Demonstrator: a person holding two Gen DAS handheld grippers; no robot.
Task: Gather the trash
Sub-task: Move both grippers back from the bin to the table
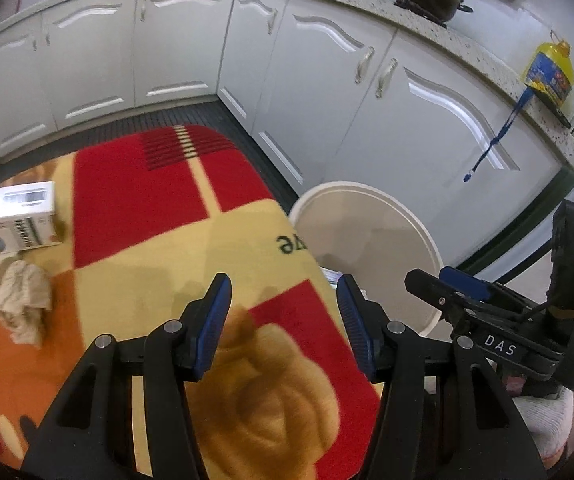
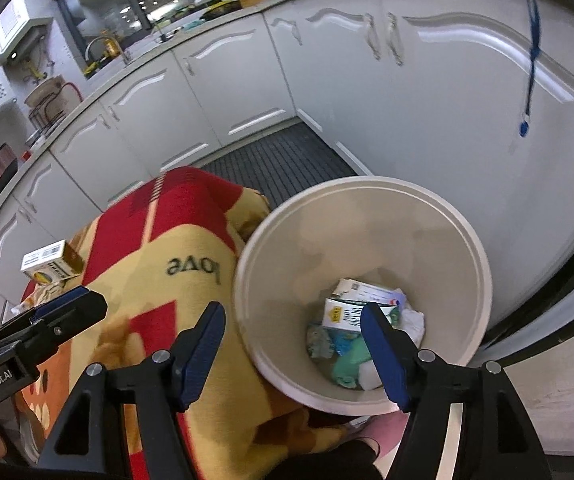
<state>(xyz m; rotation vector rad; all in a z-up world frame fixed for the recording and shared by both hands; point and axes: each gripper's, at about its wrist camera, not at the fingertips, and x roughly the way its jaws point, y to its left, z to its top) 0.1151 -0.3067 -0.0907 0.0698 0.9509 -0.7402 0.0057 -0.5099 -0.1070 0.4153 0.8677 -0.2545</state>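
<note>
The right tool [image 2: 293,338] was held above the near rim of the bin [image 2: 463,232], its jaws spread and nothing between them; boxes [image 2: 361,304] and crumpled scraps lay at the bin's bottom. The left tool [image 1: 283,316] was held left of the bin over the rug [image 1: 159,240], likewise spread and empty. Farther left of the bin, a crumpled tissue [image 1: 21,304] and a box [image 1: 11,216] lay on the rug.

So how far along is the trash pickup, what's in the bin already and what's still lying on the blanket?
Done: the white bin already holds small cartons and crumpled wrappers. In hand: nothing. The right hand-held gripper sits above the bin with jaws apart and empty, and the left hand-held gripper is empty too. Left: a crumpled tissue and a white box lie on the blanket.
</note>
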